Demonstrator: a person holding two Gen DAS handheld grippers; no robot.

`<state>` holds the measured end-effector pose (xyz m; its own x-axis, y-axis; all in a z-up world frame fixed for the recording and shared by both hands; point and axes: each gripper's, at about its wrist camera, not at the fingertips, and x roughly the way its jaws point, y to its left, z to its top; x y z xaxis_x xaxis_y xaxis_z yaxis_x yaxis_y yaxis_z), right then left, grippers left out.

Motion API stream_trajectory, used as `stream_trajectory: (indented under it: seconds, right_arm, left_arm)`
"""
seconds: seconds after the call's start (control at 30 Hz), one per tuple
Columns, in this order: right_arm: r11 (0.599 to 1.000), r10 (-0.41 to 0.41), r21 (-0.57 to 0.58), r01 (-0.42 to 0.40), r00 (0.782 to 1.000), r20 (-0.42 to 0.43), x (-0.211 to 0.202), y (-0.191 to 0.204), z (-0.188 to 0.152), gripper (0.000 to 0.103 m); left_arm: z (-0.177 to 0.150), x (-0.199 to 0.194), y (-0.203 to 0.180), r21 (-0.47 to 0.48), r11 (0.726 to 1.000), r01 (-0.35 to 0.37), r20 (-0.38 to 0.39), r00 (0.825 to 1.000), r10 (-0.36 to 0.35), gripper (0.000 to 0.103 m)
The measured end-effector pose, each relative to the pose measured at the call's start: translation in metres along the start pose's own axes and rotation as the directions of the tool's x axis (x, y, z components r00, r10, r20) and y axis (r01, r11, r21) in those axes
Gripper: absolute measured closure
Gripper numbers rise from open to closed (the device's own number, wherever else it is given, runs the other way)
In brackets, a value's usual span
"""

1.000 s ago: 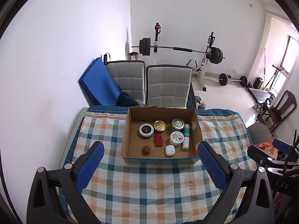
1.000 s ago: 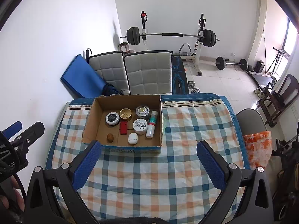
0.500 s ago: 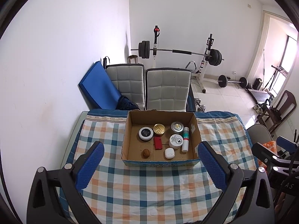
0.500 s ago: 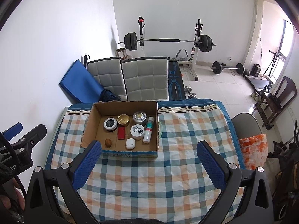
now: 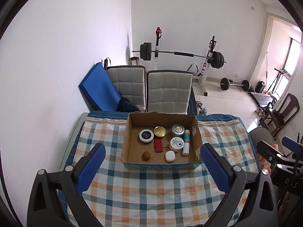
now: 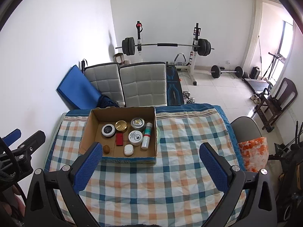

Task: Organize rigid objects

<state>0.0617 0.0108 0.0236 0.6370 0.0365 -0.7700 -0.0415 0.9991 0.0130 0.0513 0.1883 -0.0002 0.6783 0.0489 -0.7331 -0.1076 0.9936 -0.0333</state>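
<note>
Home gym room, checked tablecloth [image 5: 151, 193] on a table fills the lower frame. We see the box [image 5: 161, 165] at centre in the left view, left of centre in the right view, holding tins, a walnut [image 5: 146, 155], a red case [image 5: 158, 145] and a tube [image 5: 186, 141] packed close. Left gripper [image 5: 151, 167] and right gripper [image 6: 150, 167] both gape wide, holding nothing, well short of the box. Our worry: wide jaws reaching in could knock neighbours or catch the box wall, and the walnut may roll.
</note>
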Motion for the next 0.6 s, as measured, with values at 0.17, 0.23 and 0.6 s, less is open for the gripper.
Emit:
stream_trajectory:
  seconds: [0.17, 0.23, 0.6]
  right_arm:
    - [1.000, -0.015, 0.007, 0.015, 1.000, 0.013, -0.004, -0.001, -0.002, 0.000]
    - [1.000, -0.025, 0.010, 0.024, 1.000, 0.017, -0.005, -0.002, -0.003, 0.000]
    - [0.999, -0.042, 0.035, 0.041, 0.999, 0.026, -0.011, -0.008, -0.008, 0.000]
  left_arm:
    - [0.000, -0.002, -0.002, -0.001, 1.000, 0.001, 0.002, 1.000, -0.001, 0.000]
    - [0.000, -0.003, -0.003, 0.002, 1.000, 0.000, 0.003, 1.000, 0.000, 0.000]
    - [0.002, -0.009, -0.009, 0.016, 1.000, 0.012, 0.007, 1.000, -0.012, 0.000]
